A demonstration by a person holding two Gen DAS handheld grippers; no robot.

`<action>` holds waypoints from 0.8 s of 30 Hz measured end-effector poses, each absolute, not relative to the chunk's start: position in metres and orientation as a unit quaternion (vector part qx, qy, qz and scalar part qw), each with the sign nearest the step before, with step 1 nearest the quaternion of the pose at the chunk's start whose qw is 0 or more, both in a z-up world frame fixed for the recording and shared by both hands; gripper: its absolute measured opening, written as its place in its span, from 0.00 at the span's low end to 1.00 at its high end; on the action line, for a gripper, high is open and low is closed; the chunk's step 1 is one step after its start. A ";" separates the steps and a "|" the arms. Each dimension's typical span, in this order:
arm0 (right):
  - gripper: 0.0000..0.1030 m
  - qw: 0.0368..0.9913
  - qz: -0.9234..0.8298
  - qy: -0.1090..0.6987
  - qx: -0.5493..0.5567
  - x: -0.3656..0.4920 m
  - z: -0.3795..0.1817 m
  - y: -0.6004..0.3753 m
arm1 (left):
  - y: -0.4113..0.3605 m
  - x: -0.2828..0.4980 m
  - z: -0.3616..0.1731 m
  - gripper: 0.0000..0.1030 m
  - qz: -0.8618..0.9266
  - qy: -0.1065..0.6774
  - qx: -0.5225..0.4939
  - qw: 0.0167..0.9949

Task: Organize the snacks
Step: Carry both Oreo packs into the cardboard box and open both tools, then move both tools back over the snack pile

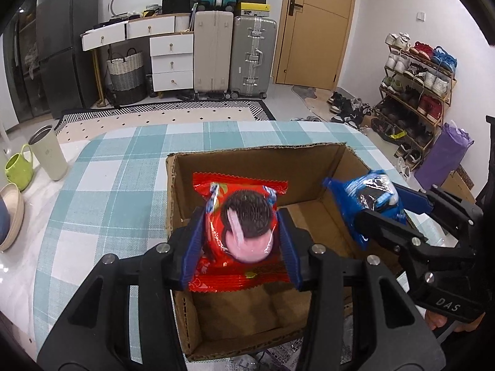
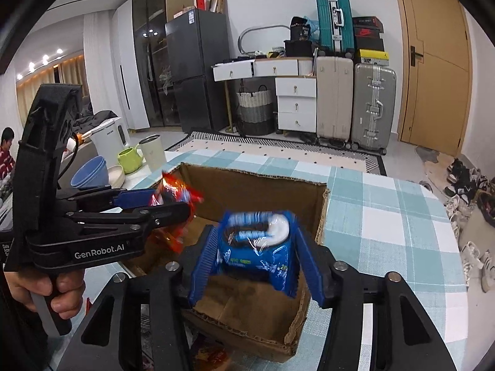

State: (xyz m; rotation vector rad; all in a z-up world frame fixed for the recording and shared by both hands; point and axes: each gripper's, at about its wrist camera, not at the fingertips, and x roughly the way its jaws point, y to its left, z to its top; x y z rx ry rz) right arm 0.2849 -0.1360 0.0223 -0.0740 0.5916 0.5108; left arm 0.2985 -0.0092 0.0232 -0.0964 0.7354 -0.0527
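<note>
An open cardboard box (image 1: 247,167) stands on the checked tablecloth (image 1: 108,191). My left gripper (image 1: 243,225) hangs over the box and is shut on a red cookie packet (image 1: 241,204), its blue pads pressing both sides. In the right wrist view that left gripper (image 2: 171,202) shows from the side with the red packet (image 2: 176,191) over the box's (image 2: 256,191) left wall. My right gripper (image 2: 256,241) is over the box interior with a blurred blue cookie packet (image 2: 256,247) between its spread fingers, which stand slightly off its sides. The left wrist view shows the right gripper (image 1: 377,204) and blue packet (image 1: 365,194) over the box's right half.
A cream tumbler (image 1: 49,154), a green mug (image 1: 18,170) and stacked bowls (image 1: 9,213) sit on the table's left side. More snack wrappers (image 2: 213,355) lie by the box's near wall. A hand (image 2: 46,290) holds the left gripper's grip. A person (image 2: 6,151) sits at far left.
</note>
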 end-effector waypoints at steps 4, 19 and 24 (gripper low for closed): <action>0.60 0.926 0.238 0.292 -0.036 0.280 0.029 -0.143 | -0.007 0.289 0.029 0.48 -0.036 0.351 -0.052 0.934; 0.99 0.936 0.211 0.279 -0.025 0.220 0.053 -0.183 | 0.008 0.210 0.061 0.99 -0.025 0.334 -0.063 0.940; 0.99 0.937 0.204 0.283 -0.021 0.198 0.052 -0.192 | 0.011 0.178 0.066 0.99 -0.024 0.337 -0.063 0.939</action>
